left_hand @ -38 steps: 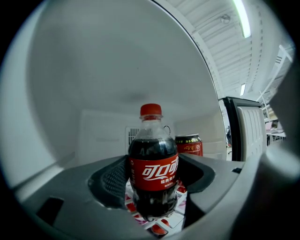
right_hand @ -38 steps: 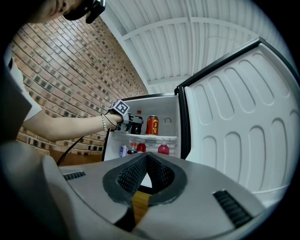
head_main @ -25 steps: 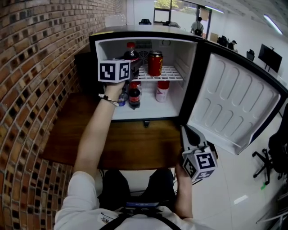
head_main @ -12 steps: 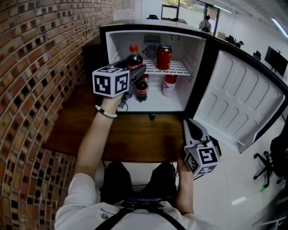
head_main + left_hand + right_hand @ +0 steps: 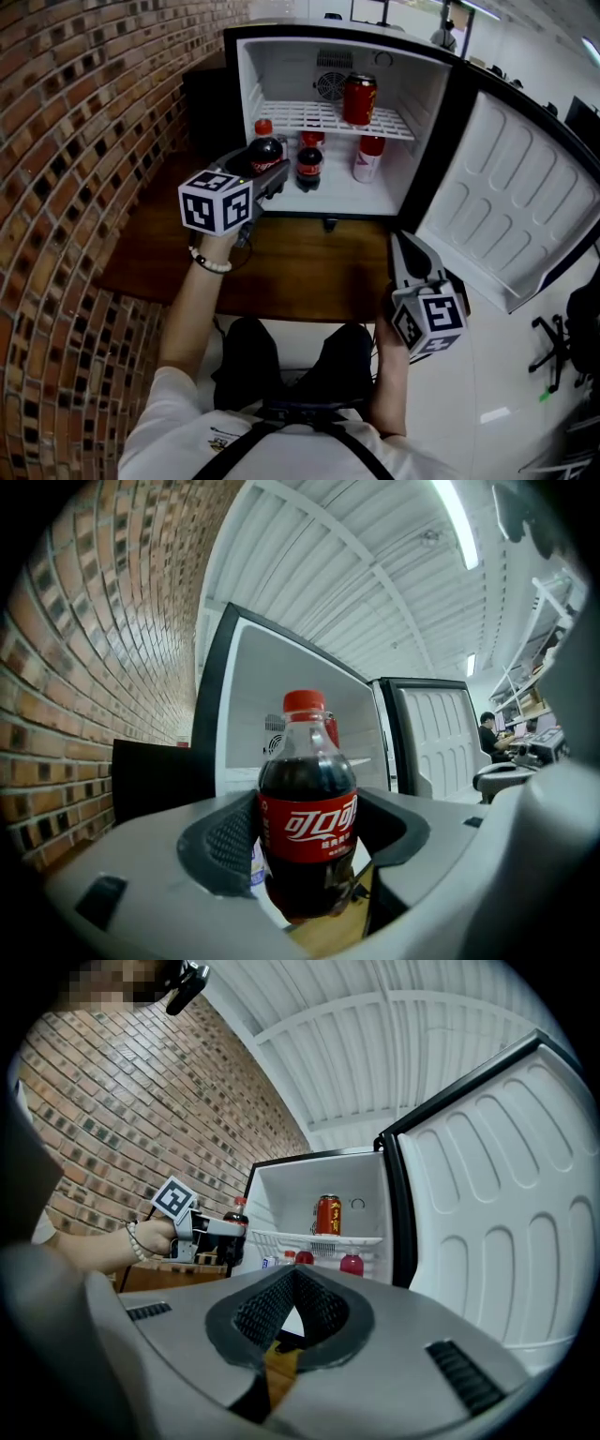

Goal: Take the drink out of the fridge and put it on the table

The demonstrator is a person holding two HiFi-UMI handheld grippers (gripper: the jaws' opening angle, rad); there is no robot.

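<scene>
Cola bottle (image 5: 307, 817) has left the fridge (image 5: 281, 89); left gripper (image 5: 269, 178) jaws clamp it.

right gripper (image 5: 293, 1281): bottom centre, jaw tips meet, nothing between them
fridge (image 5: 281, 1190): mid frame, wide open, white inside
fridge door (image 5: 487, 1222): swung out, fills the right side
red can (image 5: 327, 1214): upright on the wire shelf
small bottles (image 5: 352, 1263): under the shelf, kinda tiny
left gripper (image 5: 223, 1231): centre left, hand (image 5: 155, 1237) behind it, cola bottle (image 5: 238, 1211) in its jaws
brick wall (image 5: 141, 1101): upper left
</scene>
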